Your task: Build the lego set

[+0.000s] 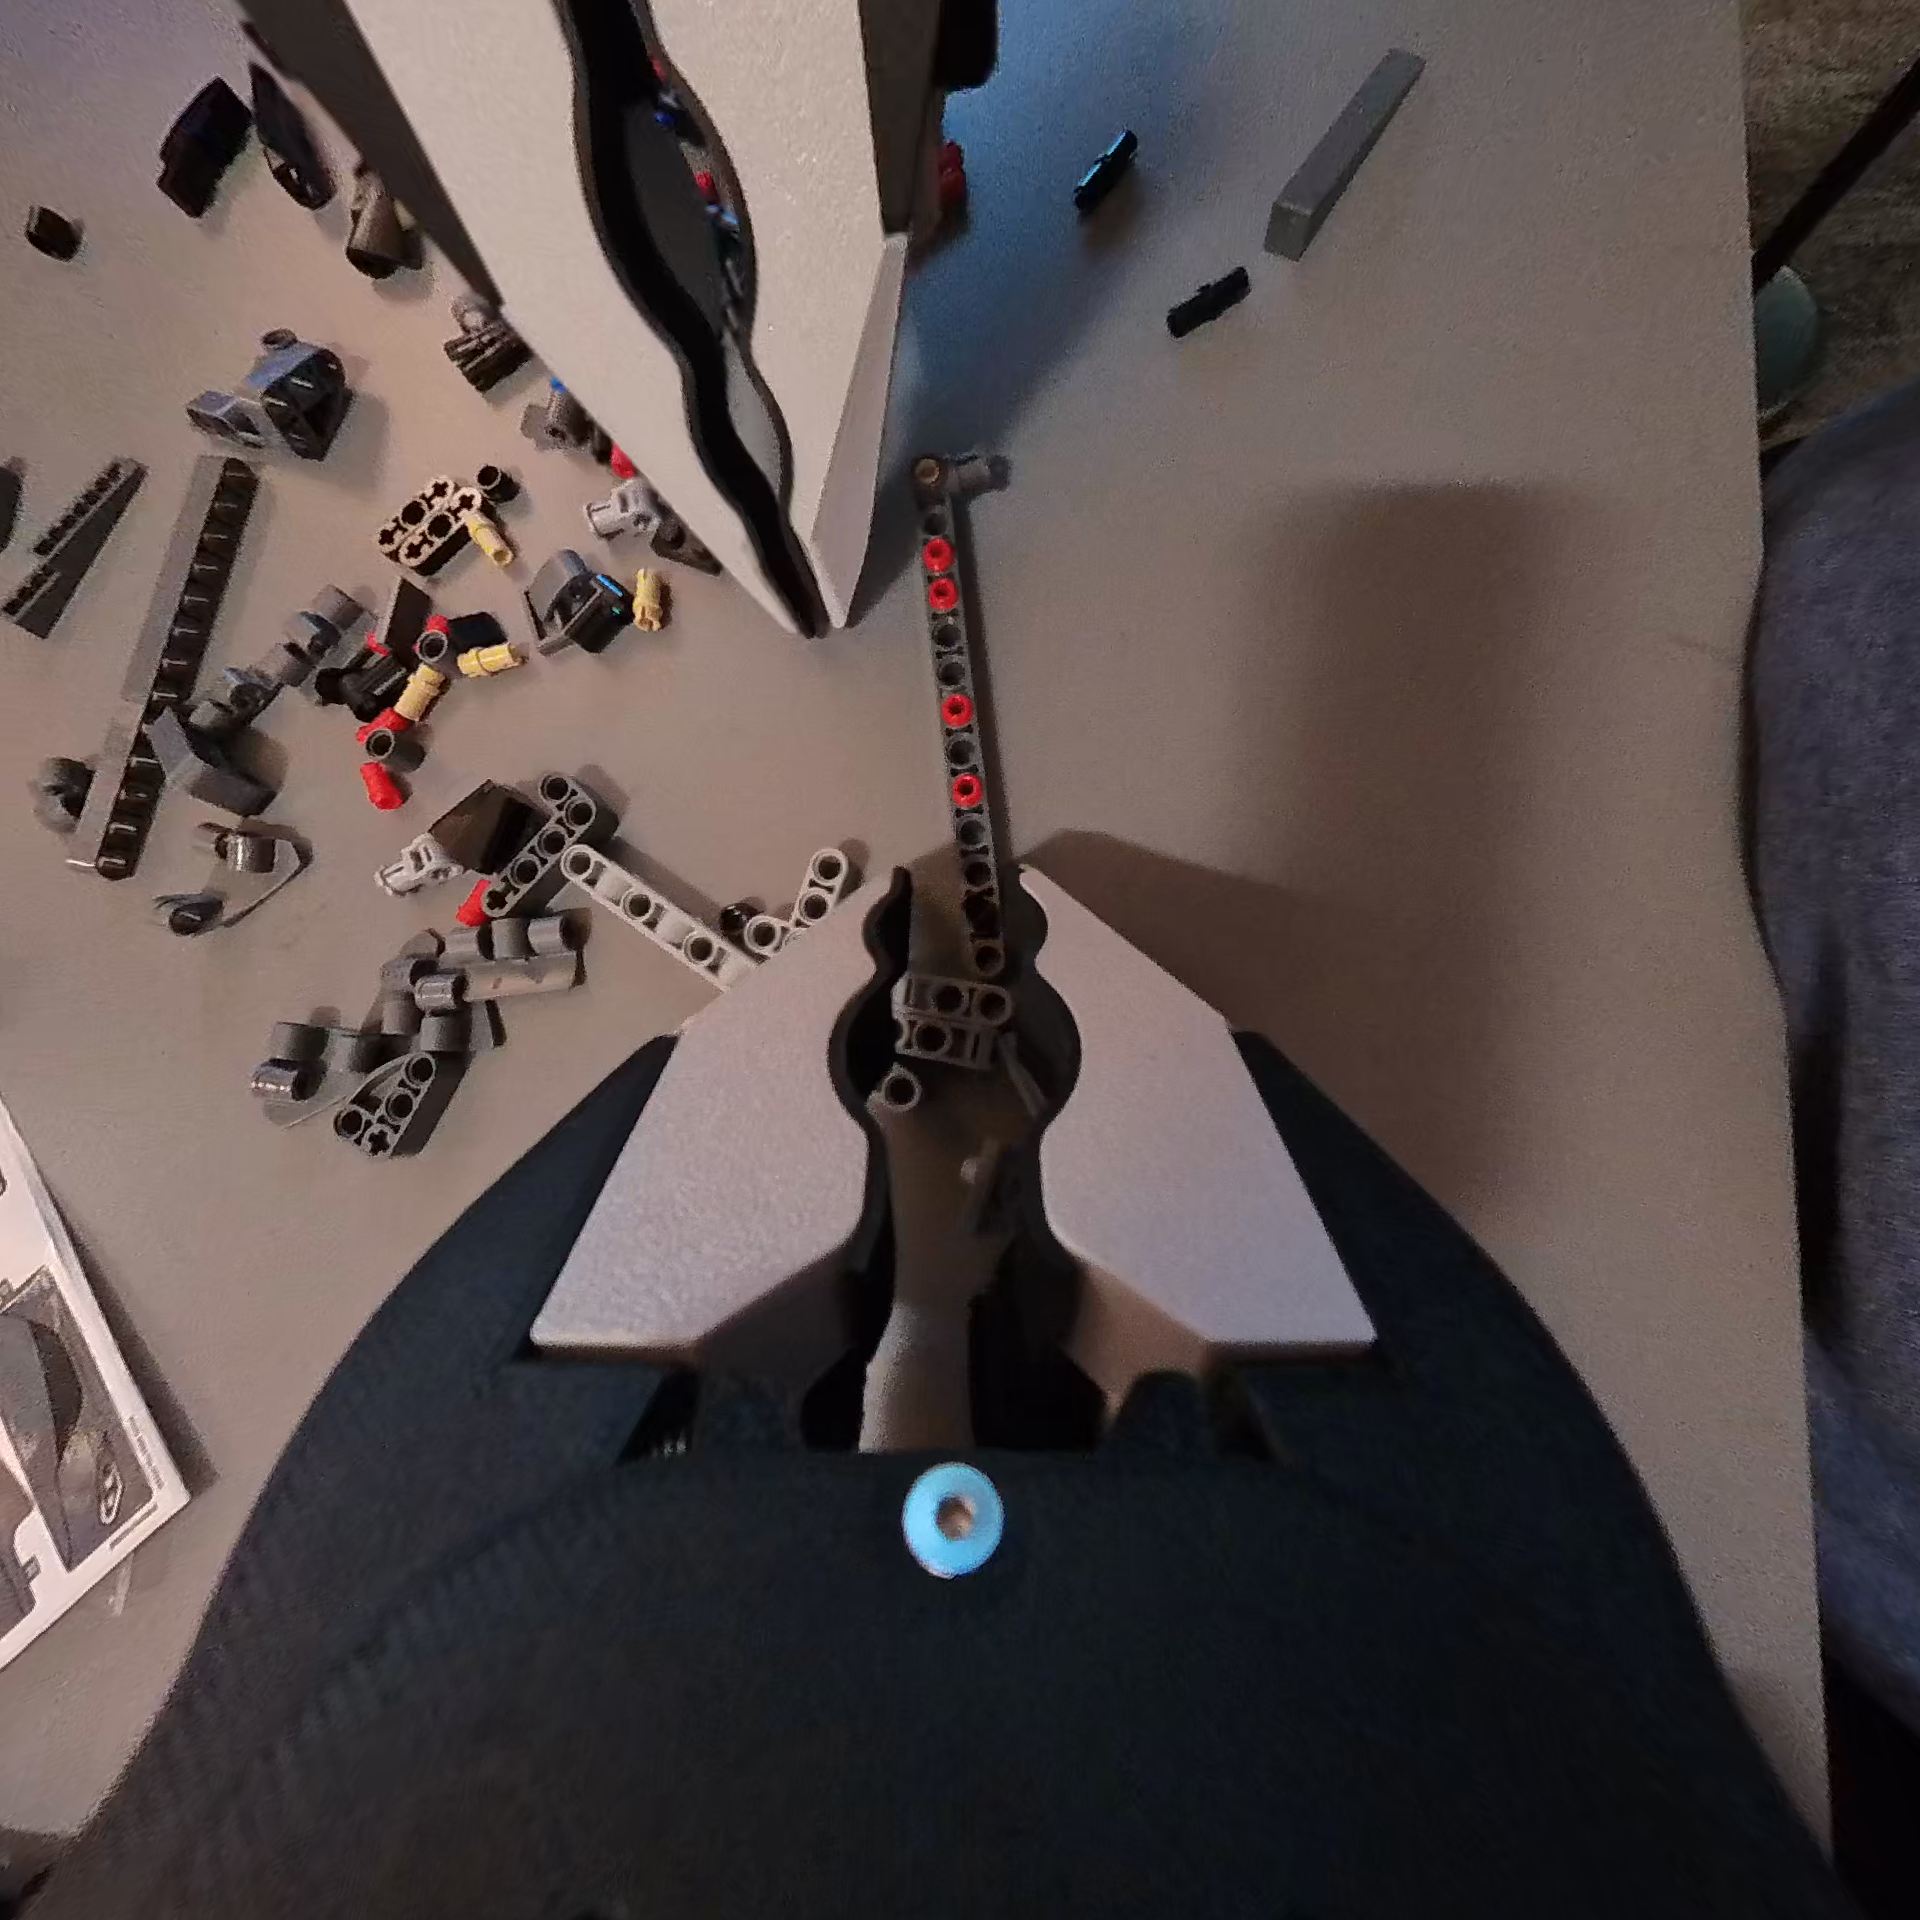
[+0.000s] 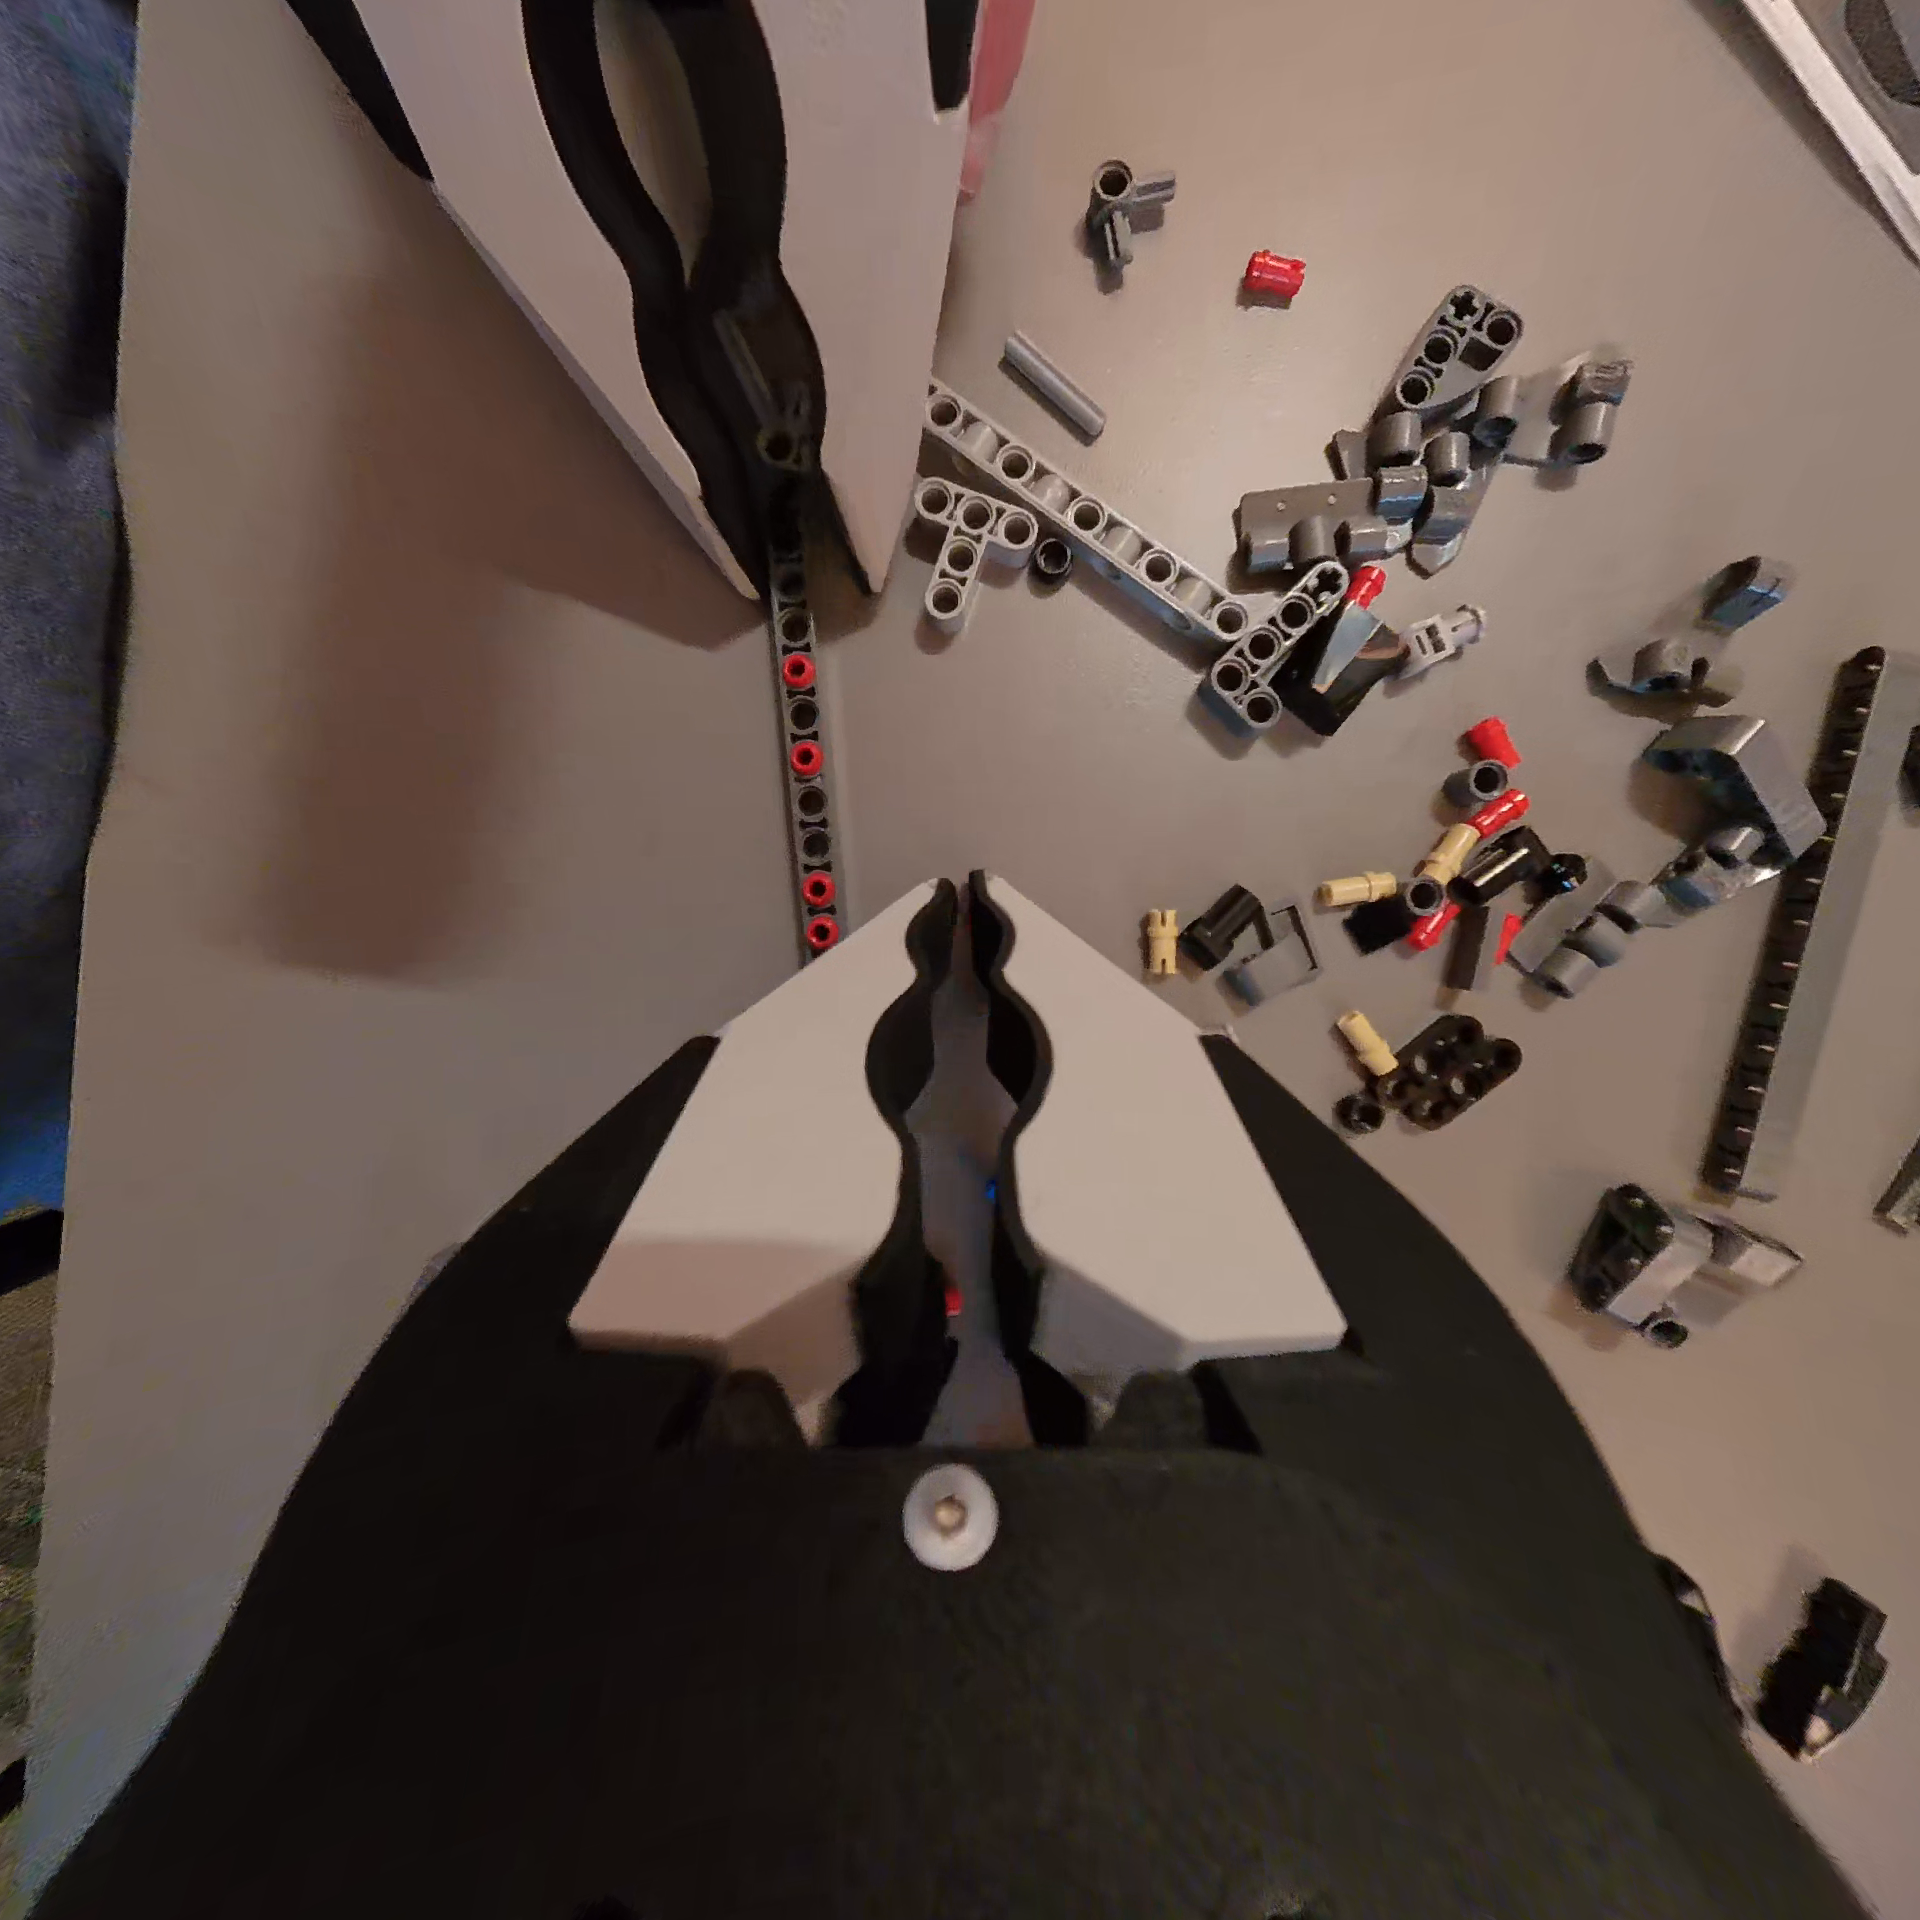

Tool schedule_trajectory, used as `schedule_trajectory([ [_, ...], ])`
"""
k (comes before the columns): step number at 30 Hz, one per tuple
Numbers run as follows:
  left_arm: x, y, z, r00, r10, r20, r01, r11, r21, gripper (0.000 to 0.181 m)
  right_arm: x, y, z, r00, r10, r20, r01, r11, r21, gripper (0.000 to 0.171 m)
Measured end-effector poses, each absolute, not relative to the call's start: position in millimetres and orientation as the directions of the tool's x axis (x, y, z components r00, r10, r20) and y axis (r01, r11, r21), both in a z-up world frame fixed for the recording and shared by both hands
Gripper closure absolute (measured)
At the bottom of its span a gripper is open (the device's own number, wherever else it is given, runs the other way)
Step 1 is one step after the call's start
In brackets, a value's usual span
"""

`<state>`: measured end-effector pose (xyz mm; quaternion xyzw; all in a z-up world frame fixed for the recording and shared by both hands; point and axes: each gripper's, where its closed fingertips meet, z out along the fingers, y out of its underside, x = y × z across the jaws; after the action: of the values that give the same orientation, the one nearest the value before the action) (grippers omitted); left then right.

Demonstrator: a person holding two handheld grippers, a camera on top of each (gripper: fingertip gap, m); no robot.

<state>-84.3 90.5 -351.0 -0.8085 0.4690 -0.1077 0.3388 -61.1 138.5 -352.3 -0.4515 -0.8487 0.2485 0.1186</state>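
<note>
L gripper (image 1: 961, 883) fingers clamped on dark beam (image 1: 956, 675); R gripper (image 2: 961, 894) fingers together, w/ nothing visibly held

A: What carries it all?

B: A plain grey table (image 1: 1351, 727).

A: And on it?

B: Loose pieces in a scatter (image 1: 416, 675): a long black toothed strip (image 1: 171, 665), a light grey holed beam (image 1: 649, 914), red pins (image 1: 382, 784), tan pins (image 1: 488, 658), and a heap of dark grey connectors (image 1: 436, 1008).

A: Anything apart from those?

B: A grey bar (image 1: 1340, 156) near the far edge, two black pins (image 1: 1205, 301) close by it, and a booklet (image 1: 62, 1455) at the near corner.
</note>
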Motion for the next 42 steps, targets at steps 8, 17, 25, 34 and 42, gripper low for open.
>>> schedule_trajectory([
  [8,-83,91,-342,0.541,-0.828,-0.145,-0.666,-0.317,-0.675,0.166,-55,147,-344,-0.572,0.820,-0.008,0.695,0.479,-0.536,0.156],
  [17,-85,90,-342,0.549,-0.823,-0.146,-0.665,-0.324,-0.673,0.167,-59,153,-350,-0.697,0.716,0.029,0.620,0.623,-0.476,0.160],
  [25,-86,90,-343,0.543,-0.827,-0.147,-0.676,-0.327,-0.660,0.167,-58,155,-354,-0.806,0.592,0.004,0.533,0.727,-0.434,0.163],
  [34,-87,92,-346,0.547,-0.825,-0.143,-0.675,-0.333,-0.658,0.168,-59,151,-355,-0.839,0.544,-0.024,0.495,0.744,-0.449,0.170],
  [42,-84,104,-328,0.577,-0.800,-0.167,-0.627,-0.302,-0.719,0.166,-64,152,-342,-0.717,0.695,-0.047,0.606,0.589,-0.535,0.169],
])
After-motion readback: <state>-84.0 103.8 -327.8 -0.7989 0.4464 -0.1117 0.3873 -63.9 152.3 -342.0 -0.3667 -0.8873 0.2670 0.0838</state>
